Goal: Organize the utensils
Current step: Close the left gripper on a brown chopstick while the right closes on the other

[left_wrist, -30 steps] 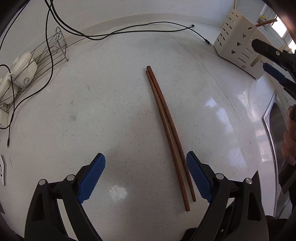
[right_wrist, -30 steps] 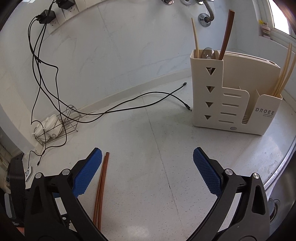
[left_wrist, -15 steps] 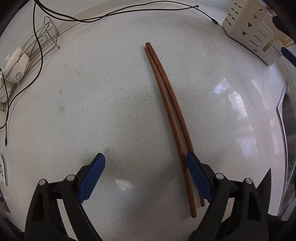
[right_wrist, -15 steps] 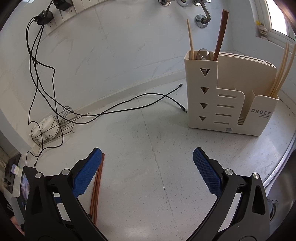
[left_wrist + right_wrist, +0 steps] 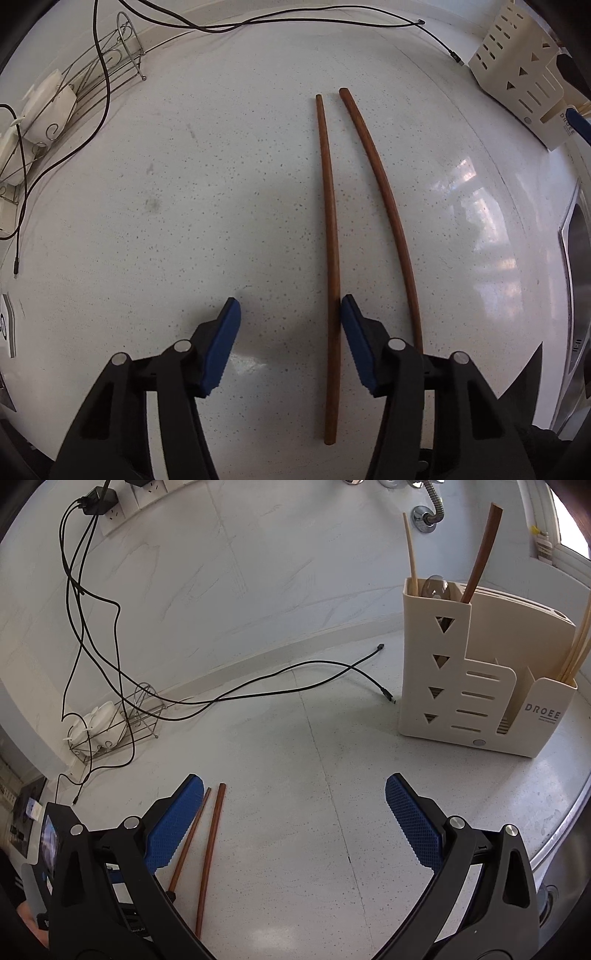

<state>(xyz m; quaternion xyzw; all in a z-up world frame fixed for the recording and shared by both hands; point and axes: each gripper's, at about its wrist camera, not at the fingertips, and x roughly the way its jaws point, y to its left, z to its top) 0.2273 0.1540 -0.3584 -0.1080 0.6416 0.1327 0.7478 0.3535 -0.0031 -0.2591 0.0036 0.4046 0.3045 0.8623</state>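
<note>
Now our left gripper (image 5: 290, 314) has narrowed and come down, with one brown chopstick (image 5: 330, 236) between its blue pads, against the right one but not yet clamped. The other chopstick (image 5: 384, 206), touching it a moment ago, lies just beside it on the counter (image 5: 184, 184), so we judge we will lift only one. Our right gripper (image 5: 293, 805) hangs wide and empty, facing the cream holder (image 5: 465, 686). That gripper's left finger hides part of the near chopstick.

Left tool (image 5: 290, 322) low over the surface, jaws partly closed with a gap between the blue pads, right tool (image 5: 294, 797) raised higher and tilted forward, jaws spread wide, gripping nothing
</note>
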